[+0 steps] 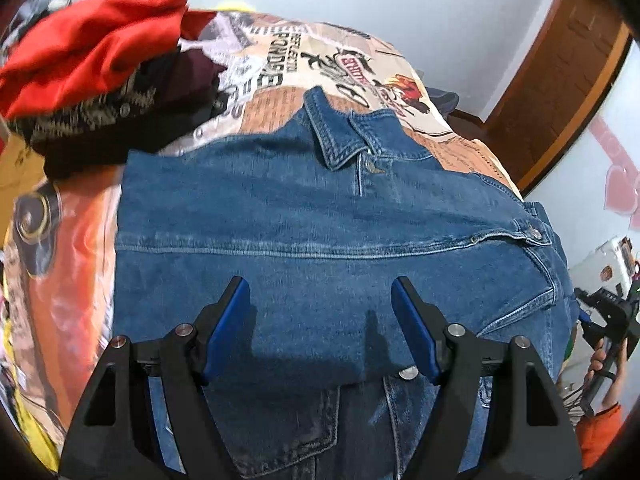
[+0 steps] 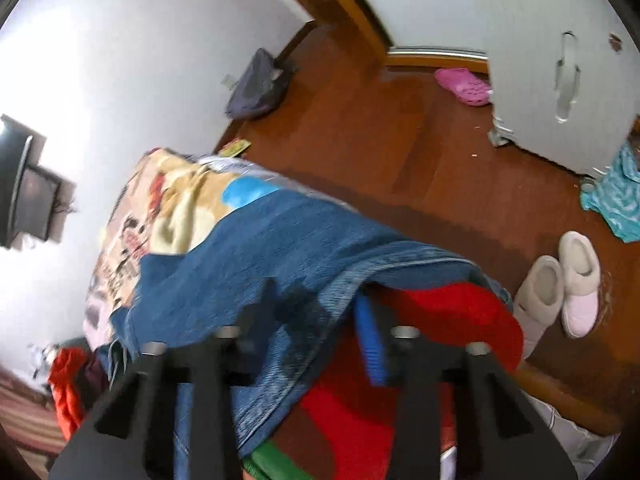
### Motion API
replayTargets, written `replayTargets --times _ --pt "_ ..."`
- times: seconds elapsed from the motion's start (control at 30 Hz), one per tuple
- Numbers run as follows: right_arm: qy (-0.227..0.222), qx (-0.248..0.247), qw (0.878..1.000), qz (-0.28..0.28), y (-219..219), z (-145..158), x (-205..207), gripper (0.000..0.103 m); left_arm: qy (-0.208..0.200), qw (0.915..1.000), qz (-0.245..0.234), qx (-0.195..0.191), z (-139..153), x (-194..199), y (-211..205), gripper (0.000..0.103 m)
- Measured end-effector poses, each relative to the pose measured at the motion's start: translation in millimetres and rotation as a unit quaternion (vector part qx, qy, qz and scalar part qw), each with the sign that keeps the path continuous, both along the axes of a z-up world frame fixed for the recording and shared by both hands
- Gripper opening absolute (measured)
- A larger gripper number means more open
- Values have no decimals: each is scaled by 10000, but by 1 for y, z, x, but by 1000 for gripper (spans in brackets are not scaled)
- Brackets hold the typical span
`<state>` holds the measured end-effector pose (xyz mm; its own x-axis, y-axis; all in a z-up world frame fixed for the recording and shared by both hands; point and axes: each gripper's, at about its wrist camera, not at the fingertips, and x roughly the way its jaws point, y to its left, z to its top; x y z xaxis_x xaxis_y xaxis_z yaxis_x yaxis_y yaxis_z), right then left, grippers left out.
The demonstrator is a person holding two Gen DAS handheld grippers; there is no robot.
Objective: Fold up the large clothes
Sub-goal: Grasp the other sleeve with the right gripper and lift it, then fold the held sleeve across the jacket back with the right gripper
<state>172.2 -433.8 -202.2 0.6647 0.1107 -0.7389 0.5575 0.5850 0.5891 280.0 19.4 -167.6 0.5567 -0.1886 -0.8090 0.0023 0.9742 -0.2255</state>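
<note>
1. I saw the denim jacket (image 1: 320,216) lying flat on the bed's printed blanket (image 1: 280,60), collar (image 1: 344,136) at the far end, buttoned at the neck.
2. My left hand-held gripper (image 1: 320,320) hung just above the jacket's near part, its blue pads (image 1: 228,328) standing wide apart with only flat denim showing between them; nothing was pinched.
3. A metal button (image 1: 409,373) showed at the jacket's near fold edge, just beside the right-side pad.
4. A heap of red and black clothes (image 1: 100,80) sat on the bed beyond the jacket's far left corner.
5. In the left wrist view the right hand-held gripper (image 1: 608,312) appeared at the jacket's right edge, gripped by a hand (image 1: 604,364) with an orange sleeve.
6. In the right wrist view, my right hand-held gripper (image 2: 320,320) had a fold of the denim jacket (image 2: 280,264) lying between its fingers; the picture was blurred, and I could not tell whether the pads pressed the cloth.
7. A red garment (image 2: 440,320) lay under that denim edge.
8. On the wooden floor (image 2: 400,140) stood 2 white slippers (image 2: 560,288) and 1 pink clog (image 2: 464,86).
</note>
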Motion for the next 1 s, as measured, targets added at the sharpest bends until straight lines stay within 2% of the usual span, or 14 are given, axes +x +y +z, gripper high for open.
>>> replayTargets --times 0.13,0.2,0.33,0.47,0.57,0.67,0.77,0.9,1.0 --pt "-164 132 9998 -33 -4 15 -2 13 -14 10000 -17 16 -3 -5 1 72" --pt "-311 -35 9995 77 1 34 2 11 -44 10000 -41 51 -2 -8 1 72" --pt "-909 -532 9925 617 31 90 16 8 -157 9998 -76 66 3 -13 4 72" --pt "-1564 -931 9719 1496 91 154 34 7 -282 9996 -81 14 11 -20 9 72" --pt "-1951 -1098 9496 2193 143 181 37 6 -356 9993 -77 47 15 -25 14 72" --pt "-2001 -991 9308 2894 189 177 41 7 -402 9991 -58 154 18 -31 18 72" --pt "-1614 -959 9211 3411 223 146 50 7 -396 9990 -40 181 18 -35 22 72" --pt "-844 -717 9174 3822 242 94 63 7 -391 9991 -23 187 18 -40 26 72" --pt "-590 -817 9147 3914 245 84 64 10 -399 9989 -37 245 19 -44 25 72"
